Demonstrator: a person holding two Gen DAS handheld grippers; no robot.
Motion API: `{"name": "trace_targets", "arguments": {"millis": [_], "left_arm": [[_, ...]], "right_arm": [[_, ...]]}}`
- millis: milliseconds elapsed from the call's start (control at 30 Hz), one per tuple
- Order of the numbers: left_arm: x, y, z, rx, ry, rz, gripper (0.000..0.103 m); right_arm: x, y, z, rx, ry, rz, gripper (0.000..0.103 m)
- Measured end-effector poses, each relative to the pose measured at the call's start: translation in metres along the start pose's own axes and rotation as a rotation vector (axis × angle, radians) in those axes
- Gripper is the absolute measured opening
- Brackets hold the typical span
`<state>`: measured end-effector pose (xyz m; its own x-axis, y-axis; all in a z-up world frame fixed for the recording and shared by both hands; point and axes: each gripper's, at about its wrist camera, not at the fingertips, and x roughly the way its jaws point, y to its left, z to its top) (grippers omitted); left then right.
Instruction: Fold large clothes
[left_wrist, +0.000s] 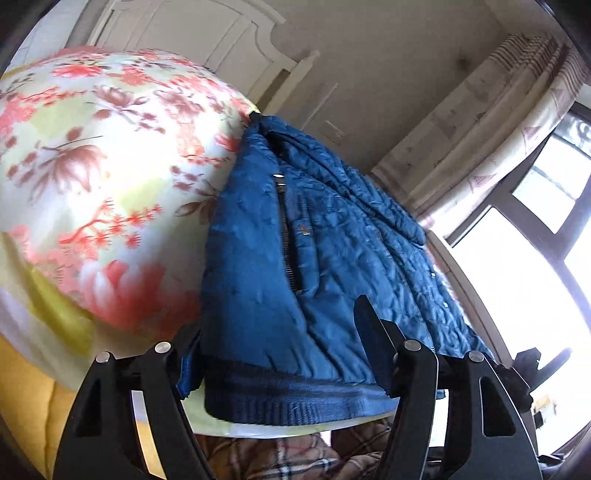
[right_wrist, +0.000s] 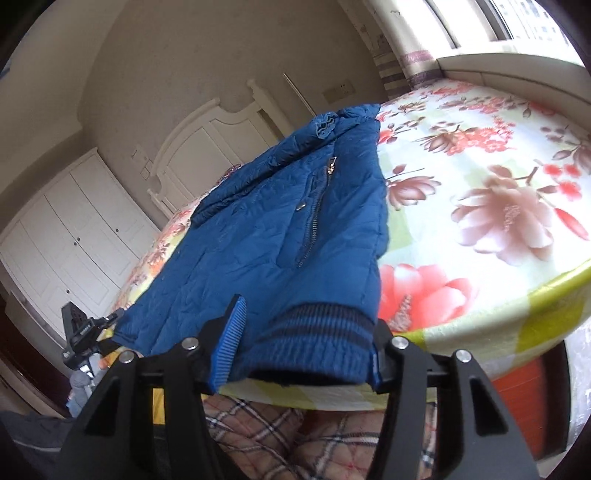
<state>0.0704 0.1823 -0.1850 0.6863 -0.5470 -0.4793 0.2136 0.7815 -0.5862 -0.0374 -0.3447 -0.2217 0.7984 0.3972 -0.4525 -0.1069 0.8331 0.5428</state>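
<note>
A blue quilted jacket (left_wrist: 314, 251) lies on a bed covered by a floral sheet (left_wrist: 92, 166), its ribbed hem at the bed's near edge. My left gripper (left_wrist: 280, 354) is open, its fingers straddling the hem (left_wrist: 295, 398). In the right wrist view the jacket (right_wrist: 266, 240) lies folded lengthwise with a zip pocket on top. My right gripper (right_wrist: 306, 347) is open, its blue-padded fingers (right_wrist: 231, 343) on either side of the ribbed hem (right_wrist: 314, 350). Neither gripper has closed on the cloth.
The floral sheet (right_wrist: 480, 184) stretches right of the jacket. A white headboard (right_wrist: 207, 147) and white wardrobe (right_wrist: 74, 240) stand behind. A window (left_wrist: 535, 258) with curtain (left_wrist: 480, 122) is at the right. A plaid cloth (right_wrist: 295, 443) lies below the bed edge.
</note>
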Motion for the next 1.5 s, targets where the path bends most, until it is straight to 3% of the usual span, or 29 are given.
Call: {"name": "trace_targets", "arguments": {"millis": [100,200,333,500,533,567,600,700,833,1033,1133,1200,1300,1433,1500], "left_arm": [[-0.001,-0.012,-0.001,0.045,-0.012,-0.017,0.061],[0.005,-0.016,0.001,0.062,-0.004,0.011,0.061],[0.019,-0.015,0.003,0.071,0.040,0.091,0.060],[0.016,-0.019,-0.001,0.088,0.066,0.104,0.059],[0.015,-0.020,-0.001,0.093,0.071,0.103,0.052],[0.015,-0.017,-0.002,0.091,0.085,0.103,0.033],[0.014,-0.013,-0.003,0.078,0.084,0.083,0.028],[-0.001,-0.007,-0.005,0.034,0.029,-0.021,0.017],[-0.037,-0.013,-0.007,-0.021,0.004,-0.146,0.016],[-0.146,-0.036,-0.015,0.021,-0.119,-0.317,0.016],[-0.161,-0.040,-0.007,-0.010,-0.158,-0.396,0.016],[-0.154,-0.044,0.012,-0.044,-0.173,-0.428,0.016],[-0.120,-0.045,0.064,-0.112,-0.163,-0.431,0.017],[-0.033,-0.049,0.150,-0.212,-0.113,-0.349,0.018],[0.023,-0.048,0.185,-0.263,-0.083,-0.277,0.021]], "right_arm": [[0.007,0.009,0.003,-0.011,0.002,0.015,0.055],[0.016,0.014,0.005,-0.008,0.011,0.007,0.055],[0.020,0.007,0.003,0.050,0.005,-0.003,0.046],[0.008,0.000,-0.003,0.086,0.004,0.010,0.043],[0.007,0.000,-0.003,0.078,0.003,0.000,0.037],[0.007,-0.001,-0.004,0.072,0.001,-0.019,0.033],[0.007,-0.002,-0.005,0.075,0.001,-0.021,0.024],[0.006,0.000,-0.007,0.061,-0.020,-0.004,0.016],[-0.018,0.012,-0.007,0.022,-0.047,0.033,0.014],[-0.106,0.051,-0.029,-0.141,-0.043,0.179,0.014],[-0.138,0.071,-0.029,-0.164,-0.106,0.258,0.015],[-0.142,0.085,-0.013,-0.163,-0.154,0.299,0.015],[-0.125,0.094,0.035,-0.145,-0.175,0.283,0.015],[-0.057,0.083,0.128,-0.031,-0.180,0.233,0.016],[-0.007,0.071,0.173,0.025,-0.165,0.157,0.018]]}}
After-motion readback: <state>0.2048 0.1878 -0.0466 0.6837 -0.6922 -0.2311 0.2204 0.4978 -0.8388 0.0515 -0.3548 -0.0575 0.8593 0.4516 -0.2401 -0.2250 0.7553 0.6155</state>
